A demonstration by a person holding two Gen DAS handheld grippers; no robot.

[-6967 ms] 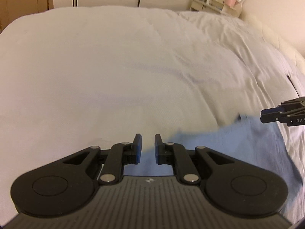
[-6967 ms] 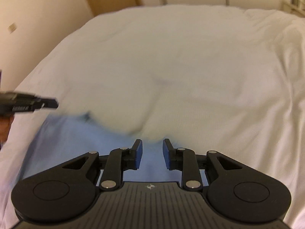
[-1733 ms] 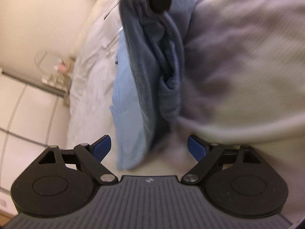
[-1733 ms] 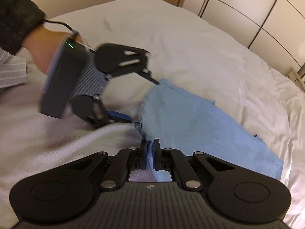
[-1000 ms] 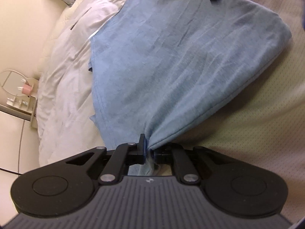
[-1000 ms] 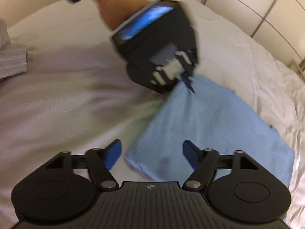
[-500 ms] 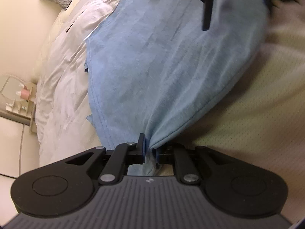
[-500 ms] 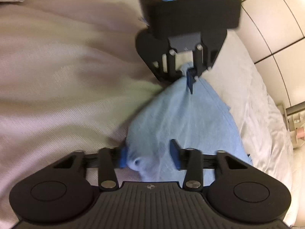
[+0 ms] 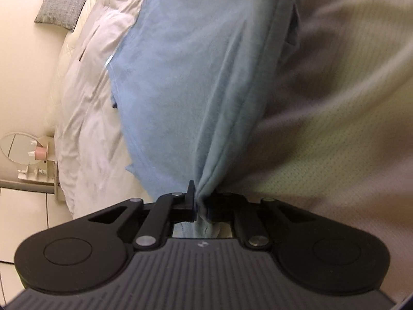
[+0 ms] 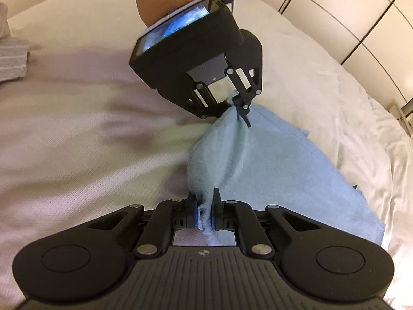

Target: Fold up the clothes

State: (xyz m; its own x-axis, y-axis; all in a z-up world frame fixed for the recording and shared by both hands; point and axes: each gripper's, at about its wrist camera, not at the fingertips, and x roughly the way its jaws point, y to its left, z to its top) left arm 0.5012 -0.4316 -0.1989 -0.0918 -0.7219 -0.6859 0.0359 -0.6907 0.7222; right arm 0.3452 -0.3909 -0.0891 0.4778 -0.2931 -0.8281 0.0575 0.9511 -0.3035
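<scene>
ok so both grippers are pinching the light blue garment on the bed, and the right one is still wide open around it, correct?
Not quite. The right gripper is not wide open: in the right wrist view its jaws are closing, pads already pressing a bunched edge of the light blue garment. The rest holds: the left gripper pinches another corner of it over the bed.

Warm, dim indoor light tints both views yellowish. Soft shadows smear across the bed (image 10: 77,155), strong fisheye bending curves the edges, and corners fall dark.
</scene>
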